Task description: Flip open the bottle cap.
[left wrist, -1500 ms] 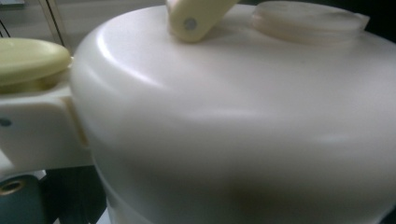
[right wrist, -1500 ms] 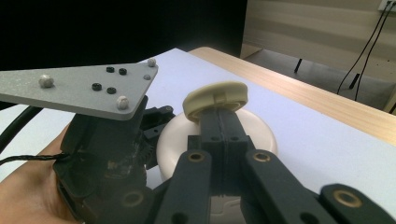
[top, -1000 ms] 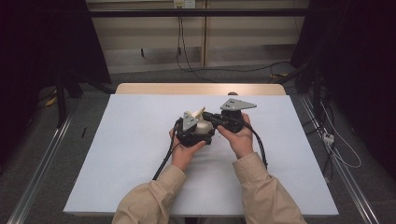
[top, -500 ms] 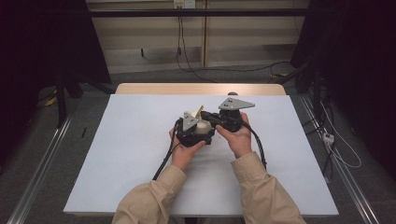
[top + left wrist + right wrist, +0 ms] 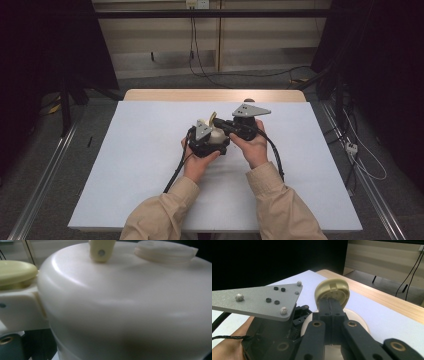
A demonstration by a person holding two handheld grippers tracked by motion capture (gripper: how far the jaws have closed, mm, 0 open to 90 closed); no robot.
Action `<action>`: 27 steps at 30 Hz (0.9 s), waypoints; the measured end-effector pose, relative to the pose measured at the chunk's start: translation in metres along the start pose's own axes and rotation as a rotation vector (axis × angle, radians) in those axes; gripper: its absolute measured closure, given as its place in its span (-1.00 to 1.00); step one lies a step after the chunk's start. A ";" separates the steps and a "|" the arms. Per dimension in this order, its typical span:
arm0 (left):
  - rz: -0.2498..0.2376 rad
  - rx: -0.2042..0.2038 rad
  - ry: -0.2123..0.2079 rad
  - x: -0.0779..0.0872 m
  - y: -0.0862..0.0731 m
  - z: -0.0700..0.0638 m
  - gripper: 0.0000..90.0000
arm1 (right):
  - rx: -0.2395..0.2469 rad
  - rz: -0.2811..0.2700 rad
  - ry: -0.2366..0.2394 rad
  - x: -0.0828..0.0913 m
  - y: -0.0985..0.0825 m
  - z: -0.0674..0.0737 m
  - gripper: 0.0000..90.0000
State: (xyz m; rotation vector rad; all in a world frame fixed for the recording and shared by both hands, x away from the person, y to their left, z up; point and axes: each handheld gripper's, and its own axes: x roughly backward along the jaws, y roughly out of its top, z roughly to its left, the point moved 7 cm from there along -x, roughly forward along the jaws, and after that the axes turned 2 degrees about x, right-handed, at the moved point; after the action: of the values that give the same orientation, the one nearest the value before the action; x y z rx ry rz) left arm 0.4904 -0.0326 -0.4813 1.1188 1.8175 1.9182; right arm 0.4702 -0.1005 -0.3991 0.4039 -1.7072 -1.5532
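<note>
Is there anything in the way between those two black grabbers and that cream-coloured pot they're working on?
Nothing visible. The left gripper sits right against the cream container, and the right gripper has its jaws shut on the pale yellow flip lid, which stands raised.

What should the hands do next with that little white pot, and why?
Probably lift the yellow lid a bit further back. The right gripper is shut on its edge and it already stands tilted up from the white pot, so it looks partly open. The left gripper seems to steady the pot on the table, though its jaws are hidden.
</note>
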 end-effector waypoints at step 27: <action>-0.001 0.004 0.002 0.000 0.000 0.000 -0.89 | -0.004 -0.006 -0.003 -0.005 0.001 -0.002 1.00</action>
State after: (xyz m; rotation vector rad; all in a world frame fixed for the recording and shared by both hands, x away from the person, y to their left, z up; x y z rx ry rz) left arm 0.4902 -0.0327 -0.4814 1.1173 1.8240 1.9168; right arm 0.4756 -0.0983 -0.3998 0.4051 -1.7069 -1.5618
